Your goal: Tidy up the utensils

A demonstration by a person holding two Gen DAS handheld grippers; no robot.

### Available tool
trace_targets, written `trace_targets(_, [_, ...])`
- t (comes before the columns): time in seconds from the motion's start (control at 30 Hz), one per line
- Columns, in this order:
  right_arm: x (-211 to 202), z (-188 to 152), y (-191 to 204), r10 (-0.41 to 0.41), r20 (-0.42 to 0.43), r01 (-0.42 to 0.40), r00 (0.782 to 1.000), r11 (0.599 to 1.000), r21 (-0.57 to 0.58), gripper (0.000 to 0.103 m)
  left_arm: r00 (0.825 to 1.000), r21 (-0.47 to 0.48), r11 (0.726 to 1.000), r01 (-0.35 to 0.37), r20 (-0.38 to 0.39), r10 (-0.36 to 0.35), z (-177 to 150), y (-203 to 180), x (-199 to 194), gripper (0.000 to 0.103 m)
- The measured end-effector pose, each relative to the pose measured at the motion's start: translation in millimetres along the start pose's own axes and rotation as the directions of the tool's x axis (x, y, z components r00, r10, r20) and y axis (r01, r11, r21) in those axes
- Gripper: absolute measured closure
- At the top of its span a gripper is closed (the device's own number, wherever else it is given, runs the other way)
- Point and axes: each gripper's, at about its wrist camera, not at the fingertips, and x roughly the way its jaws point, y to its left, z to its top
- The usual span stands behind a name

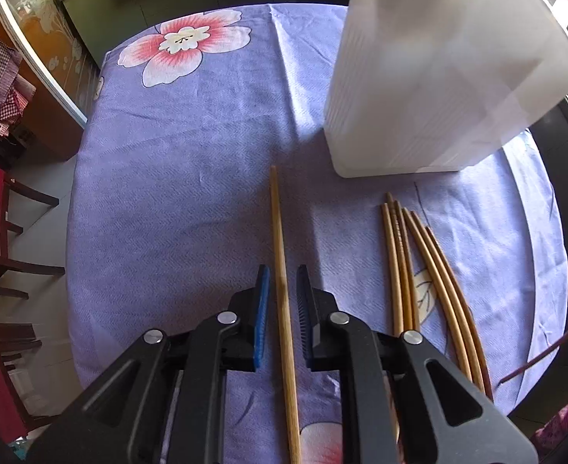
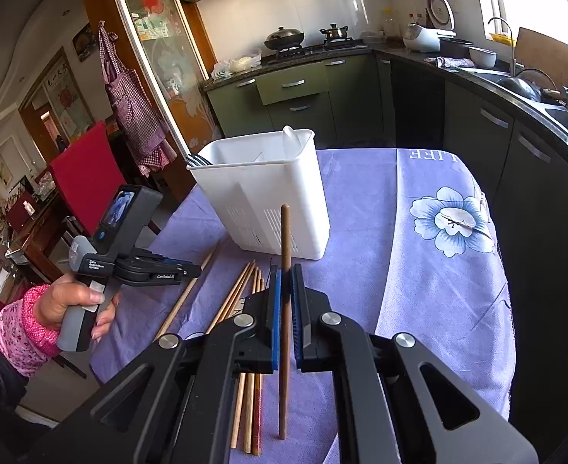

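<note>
Seen from the left wrist, the left gripper [image 1: 283,282] hangs low over the purple flowered tablecloth [image 1: 191,178] with its jaws apart, and a single light chopstick [image 1: 282,270] lies lengthwise in the gap between the blue-padded fingers [image 1: 262,309], not pinched; it seems just beside the left pad, though contact cannot be told, and its far tip reaches out past the fingertips toward the middle of the table. To the right of that claw a loose bundle of chopsticks [image 1: 419,270] lies on the cloth, near but apart from the single one, and beyond the bundle stands the white utensil holder [image 1: 430,89], close and blurred. From the right wrist, the right gripper [image 2: 284,282] is closed on a dark brown chopstick [image 2: 284,239], which runs between the pads and sticks out past both ends of the fingers, its far tip in front of the holder's [image 2: 260,193] slotted wall. Fork tines show at the holder's left rim. Below and left of this claw the bundle [image 2: 241,294] rests on the cloth. Further left a hand [image 2: 73,303] in a pink sleeve grips the other tool.
</note>
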Motion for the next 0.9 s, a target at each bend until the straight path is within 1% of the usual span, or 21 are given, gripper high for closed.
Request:
trace_targets(0.1, [0,0,-2,0.002,-0.001,-0.002,1.0,1.0,0.0,0.097,1.0,0.005,1.0,-0.008,-0.021,0.008,3,-2,8,0.089])
trace_targets(0.17, [1,0,-4,0.003,-0.001,-0.003,1.0,1.0,0.003,0.097,1.0,0.01,1.0,-0.022,-0.014,0.022,4,-4,8,0.09])
trace_targets(0.2, [1,0,-4,0.004,-0.001,-0.004,1.0,1.0,0.004,0.097,1.0,0.011,1.0,-0.019,-0.016,0.019,4,-5,8,0.097])
trace_targets(0.3, [0,-1,-5,0.009,0.001,-0.009,1.0,1.0,0.005,0.097,1.0,0.012,1.0,-0.005,-0.013,0.005,3,-6,3,0.097])
trace_targets(0.4, [-2,-1,-5,0.01,0.007,-0.01,1.0,1.0,0.005,0.097,0.999,0.013,1.0,-0.004,0.041,0.004,-3,-6,-18,0.097])
trace_targets(0.5, [-6,-1,-5,0.011,0.016,-0.011,1.0,1.0,0.003,0.097,0.993,0.032,0.999,0.0,0.118,-0.003,-13,-7,-50,0.097])
trace_targets(0.7, [-15,-5,-4,0.012,0.035,-0.012,0.999,1.0,0.0,0.097,0.968,0.068,0.998,0.017,0.249,-0.033,-40,-10,-114,0.097])
trace_targets(0.9, [-24,-7,-5,0.006,0.057,-0.006,0.998,1.0,0.006,0.097,0.941,0.082,0.996,0.021,0.336,-0.047,-58,-9,-154,0.097])
